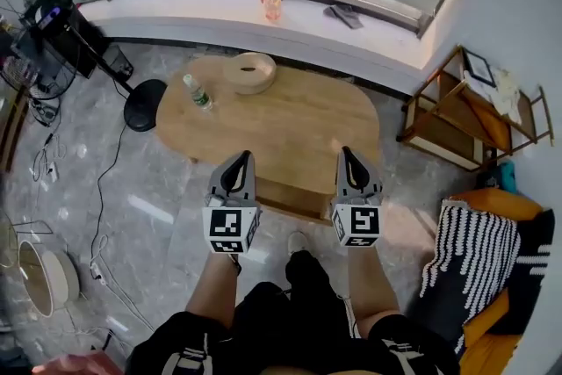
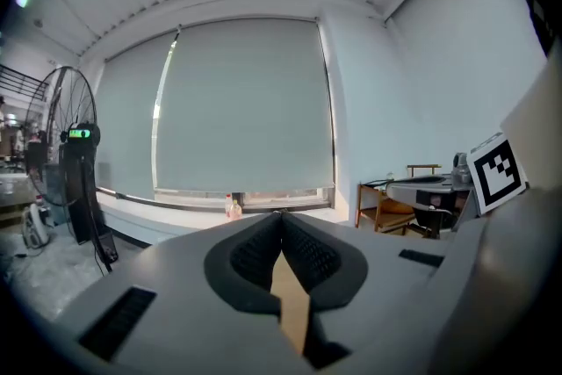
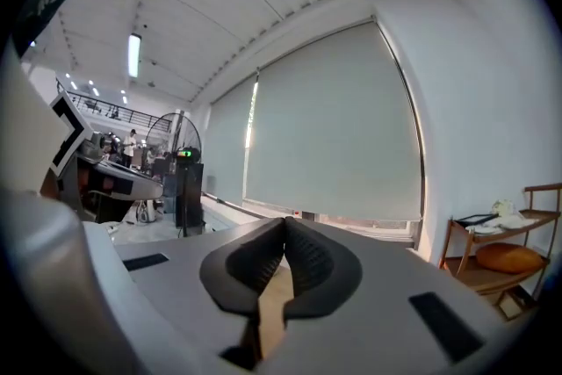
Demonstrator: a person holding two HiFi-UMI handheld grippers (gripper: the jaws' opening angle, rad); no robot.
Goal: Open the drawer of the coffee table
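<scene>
Looking steeply down from a standing person's head, the scene is a pale marbled floor (image 1: 132, 215) with an oval wooden coffee table (image 1: 290, 123) at its centre. The worktop's long axis runs left to right across the picture and dips a little toward the right.

The drawer (image 1: 294, 199) sits under the near long edge, showing as a pale wooden strip just below the rim. Its front faces the person, so it would likely slide out across the table's short axis, toward their feet. Whether it already stands out a little cannot be told, and no handle is visible.

The left gripper (image 1: 243, 158) and right gripper (image 1: 349, 158) hang side by side above that near edge, well above the drawer, pointing roughly level toward the window. Each gripper's jaws are pressed together with nothing between them.

To do this step well, a gripper probably needs to come down to the middle of the drawer front with its jaws spread. It should then take the lip squarely and pull straight back, so the drawer does not skew.

A round wooden bowl (image 1: 248, 71) and a small plastic bottle (image 1: 198, 92) rest on the worktop's far left part.
</scene>
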